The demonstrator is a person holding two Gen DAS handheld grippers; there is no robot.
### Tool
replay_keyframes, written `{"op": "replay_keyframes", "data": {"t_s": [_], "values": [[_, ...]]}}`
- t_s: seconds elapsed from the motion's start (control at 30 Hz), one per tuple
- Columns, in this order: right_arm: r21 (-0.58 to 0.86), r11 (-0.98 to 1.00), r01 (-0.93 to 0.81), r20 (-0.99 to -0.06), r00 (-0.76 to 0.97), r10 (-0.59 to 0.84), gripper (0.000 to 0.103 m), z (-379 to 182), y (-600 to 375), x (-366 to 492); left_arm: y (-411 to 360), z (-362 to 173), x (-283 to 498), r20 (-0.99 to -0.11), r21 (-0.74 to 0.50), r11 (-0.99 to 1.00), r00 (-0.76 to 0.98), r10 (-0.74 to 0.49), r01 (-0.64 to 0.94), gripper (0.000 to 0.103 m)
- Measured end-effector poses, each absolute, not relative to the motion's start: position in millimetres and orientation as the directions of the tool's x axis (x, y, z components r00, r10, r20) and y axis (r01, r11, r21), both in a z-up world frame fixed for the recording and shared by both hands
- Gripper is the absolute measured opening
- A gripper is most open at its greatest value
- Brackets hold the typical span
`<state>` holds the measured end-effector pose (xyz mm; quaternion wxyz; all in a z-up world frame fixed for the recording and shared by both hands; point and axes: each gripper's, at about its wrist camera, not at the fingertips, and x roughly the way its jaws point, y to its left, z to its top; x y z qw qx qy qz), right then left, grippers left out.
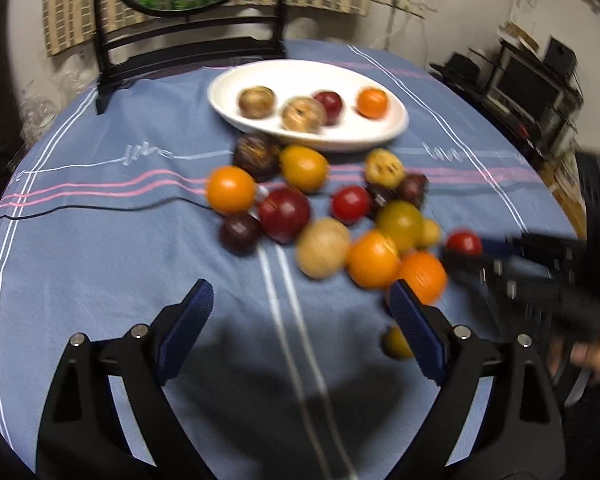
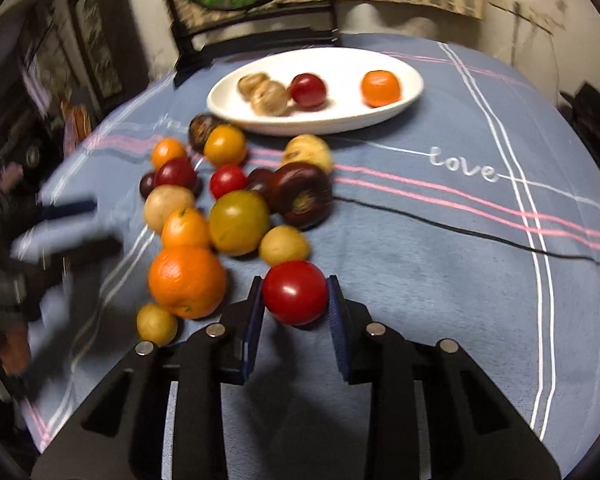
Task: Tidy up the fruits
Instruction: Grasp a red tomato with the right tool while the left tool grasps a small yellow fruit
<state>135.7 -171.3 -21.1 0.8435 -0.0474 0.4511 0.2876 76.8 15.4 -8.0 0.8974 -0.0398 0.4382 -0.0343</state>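
A white oval plate at the far side of the table holds several fruits, among them an orange one and a red one. A loose pile of fruits lies on the blue cloth in front of it. My right gripper is shut on a red tomato at the near edge of the pile; it shows in the left wrist view with the tomato. My left gripper is open and empty, near the pile's front, beside an orange.
A dark chair with a round picture stands behind the table. A thin black cable crosses the cloth. Shelves with dark boxes stand at the right. A small yellow fruit lies by my left gripper's right finger.
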Motion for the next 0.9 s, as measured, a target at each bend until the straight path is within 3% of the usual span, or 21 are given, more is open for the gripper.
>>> {"op": "replay_keyframes", "data": {"t_s": [0.4, 0.43, 0.53, 0.57, 0.6, 0.63, 0.9], "values": [[0.251, 0.823, -0.51, -0.753, 0.431, 0.497, 0.031, -15, -191, 135, -41, -34, 64, -0.828, -0.038, 0.994, 0.554, -0.088, 0.101, 0.09], [0.255, 0.823, -0.507, -0.751, 0.432, 0.499, 0.031, -15, -193, 135, -43, -36, 64, -0.829, -0.029, 0.995, 0.554, -0.077, 0.095, 0.088], [0.261, 0.822, -0.506, -0.748, 0.432, 0.504, 0.031, -15, -194, 134, -46, -40, 65, -0.828, -0.007, 0.996, 0.558, -0.056, 0.089, 0.067], [0.261, 0.822, -0.506, -0.748, 0.431, 0.504, 0.031, -15, -193, 134, -46, -39, 64, -0.822, -0.008, 0.996, 0.566, -0.059, 0.091, 0.053], [0.26, 0.822, -0.506, -0.75, 0.43, 0.502, 0.031, -16, -193, 134, -46, -38, 64, -0.818, -0.025, 0.995, 0.57, -0.078, 0.101, 0.046], [0.259, 0.823, -0.505, -0.752, 0.43, 0.5, 0.031, -16, -193, 134, -46, -37, 63, -0.814, -0.048, 0.992, 0.571, -0.105, 0.114, 0.031], [0.264, 0.829, -0.494, -0.75, 0.435, 0.498, 0.031, -16, -196, 135, -44, -31, 56, -0.813, -0.06, 0.991, 0.571, -0.116, 0.115, 0.028]]}}
